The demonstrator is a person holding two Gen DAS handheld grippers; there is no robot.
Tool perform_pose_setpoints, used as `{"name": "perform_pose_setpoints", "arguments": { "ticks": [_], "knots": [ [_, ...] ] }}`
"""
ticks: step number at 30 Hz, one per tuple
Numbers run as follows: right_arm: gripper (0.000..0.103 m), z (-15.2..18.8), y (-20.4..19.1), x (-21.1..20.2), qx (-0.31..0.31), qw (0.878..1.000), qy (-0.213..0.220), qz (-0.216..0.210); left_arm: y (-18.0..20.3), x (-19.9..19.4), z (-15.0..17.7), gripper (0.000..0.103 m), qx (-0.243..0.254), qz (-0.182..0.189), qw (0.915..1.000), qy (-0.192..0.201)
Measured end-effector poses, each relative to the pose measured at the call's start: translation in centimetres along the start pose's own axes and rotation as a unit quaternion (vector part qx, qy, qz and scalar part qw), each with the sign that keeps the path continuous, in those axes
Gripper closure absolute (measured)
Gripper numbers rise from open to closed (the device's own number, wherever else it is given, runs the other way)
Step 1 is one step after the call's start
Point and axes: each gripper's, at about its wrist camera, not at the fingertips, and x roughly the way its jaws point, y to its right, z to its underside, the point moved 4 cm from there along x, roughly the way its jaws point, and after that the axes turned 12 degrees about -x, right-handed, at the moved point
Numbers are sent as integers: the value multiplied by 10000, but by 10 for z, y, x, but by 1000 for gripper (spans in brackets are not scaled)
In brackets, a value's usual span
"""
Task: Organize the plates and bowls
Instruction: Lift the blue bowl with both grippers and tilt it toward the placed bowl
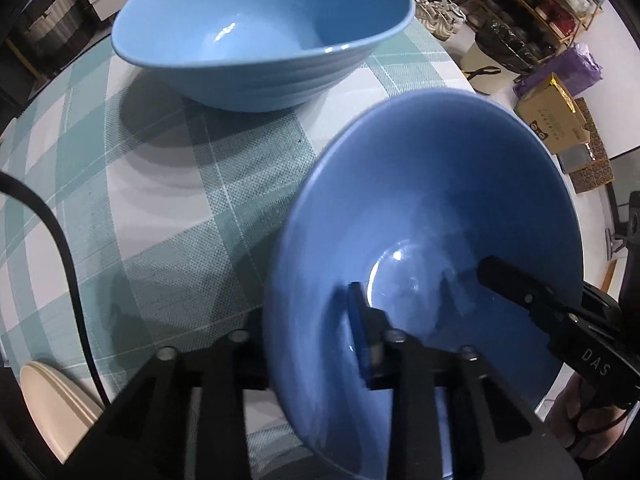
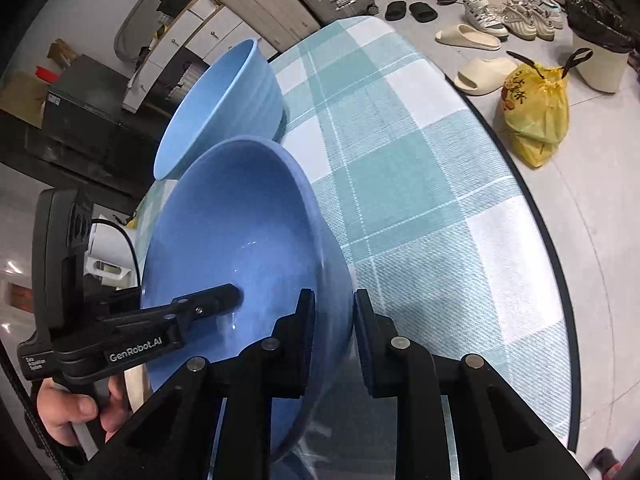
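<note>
We have the near bowl (image 1: 432, 240) pinched at its rim from both sides. The left gripper (image 1: 316, 344) grips one wall, one finger inside and one outside; the right gripper (image 2: 334, 332) does the same on the opposite wall. The bowl sits tilted over the checked tablecloth (image 1: 160, 208), just in front of the far bowl (image 1: 260, 32).

Handling, as we judge it: rigid, glossy glaze, likely slippery and breakable, moderately heavy. The rim is the only sensible hold; two opposed grips should steady it.

Count: two blue bowls; one cream plate (image 1: 52, 408) at the table edge, partly visible.
</note>
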Motion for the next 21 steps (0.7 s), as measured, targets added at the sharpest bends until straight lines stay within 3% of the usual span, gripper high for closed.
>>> {"name": "perform_pose_setpoints", "arguments": {
  "ticks": [7,13,17,21],
  "knots": [
    [82,-7,-3,9,-174,9994,38,301,4,2,-4,91,13,199,9998,-11],
    [83,-8,-6,13,-304,9994,68,175,1,2,-8,92,-173,437,9989,-32],
    [86,-13,-12,6,-346,9987,185,319,1,-8,-8,93,-62,244,9996,137],
    [86,-18,-12,-2,-274,9989,244,295,9,-16,-15,93,-97,299,9994,170]
  ]
}}
